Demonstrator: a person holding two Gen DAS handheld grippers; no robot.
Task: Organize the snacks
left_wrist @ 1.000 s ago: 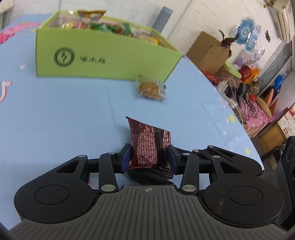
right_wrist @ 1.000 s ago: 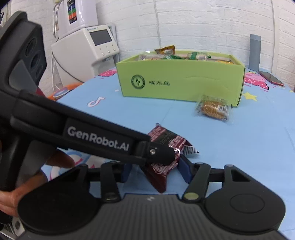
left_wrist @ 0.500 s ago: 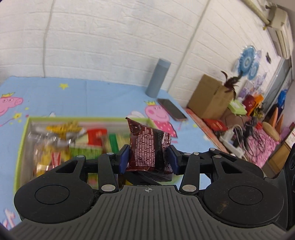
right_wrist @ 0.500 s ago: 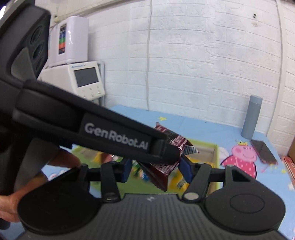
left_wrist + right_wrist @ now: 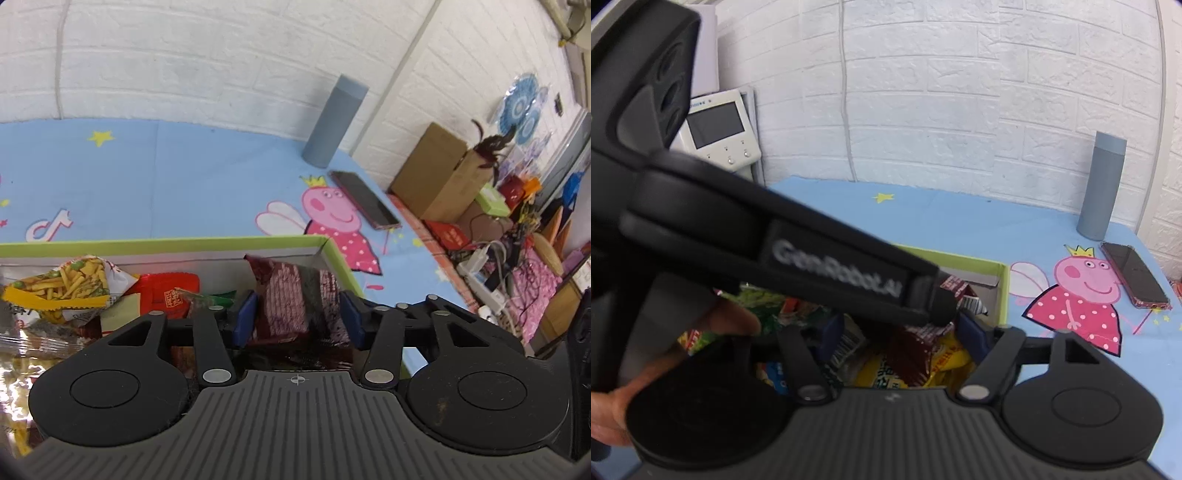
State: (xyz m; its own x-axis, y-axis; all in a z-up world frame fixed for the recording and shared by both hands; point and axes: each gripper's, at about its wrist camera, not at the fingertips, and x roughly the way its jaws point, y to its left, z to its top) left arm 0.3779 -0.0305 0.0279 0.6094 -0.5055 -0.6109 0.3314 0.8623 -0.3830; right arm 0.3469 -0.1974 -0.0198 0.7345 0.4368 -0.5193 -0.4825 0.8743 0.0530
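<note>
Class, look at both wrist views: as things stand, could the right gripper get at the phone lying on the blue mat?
Probably yes. The phone lies flat on open mat right of the green box, nothing on it, and the right gripper is opening, freeing its fingers.

In front of me I see a table covered with a light blue cloth (image 5: 184, 177) that has yellow stars and a pink cartoon pig printed on it. Directly on the cloth stands a green box (image 5: 221, 242), open at the top and filled with snack packets. Near the wall a grey-blue bottle (image 5: 334, 120) stands upright, and just beside it a dark phone (image 5: 364, 199) lies flat, close to the pig picture and to the table edge.
</note>
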